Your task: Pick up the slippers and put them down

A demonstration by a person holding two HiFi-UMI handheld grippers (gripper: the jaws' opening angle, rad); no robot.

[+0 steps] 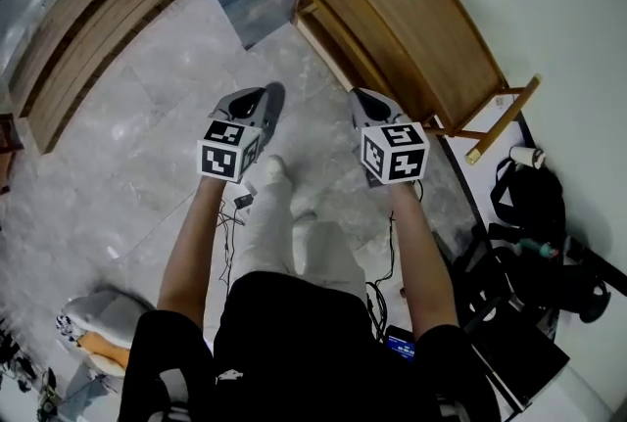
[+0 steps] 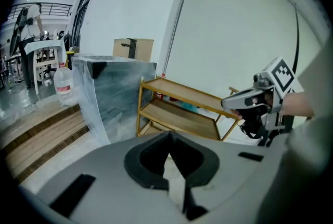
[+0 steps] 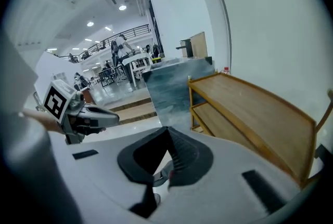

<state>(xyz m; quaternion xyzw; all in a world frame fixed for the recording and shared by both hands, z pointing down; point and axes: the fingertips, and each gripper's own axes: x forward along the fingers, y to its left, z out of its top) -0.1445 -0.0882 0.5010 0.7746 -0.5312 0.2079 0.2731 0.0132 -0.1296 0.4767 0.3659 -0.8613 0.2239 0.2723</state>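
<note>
Grey marble floor (image 1: 137,146), wooden rack (image 1: 411,28)

We read no text: cubes (image 1: 231,150) on left gripper (image 1: 251,100) and right gripper (image 1: 369,100) bear only square codes; bottle label (image 2: 63,89) blurred.

Rack (image 3: 250,108) rt end cut by frame; shelf items (image 2: 183,107) too blurry to ID.

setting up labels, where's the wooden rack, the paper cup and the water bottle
wooden rack (image 1: 416,38), head view, middle of its top shelf board.
paper cup (image 1: 526,156), head view, its white side, on the floor near the rack's leg.
water bottle (image 2: 63,84), left gripper view, its labelled body.
</note>
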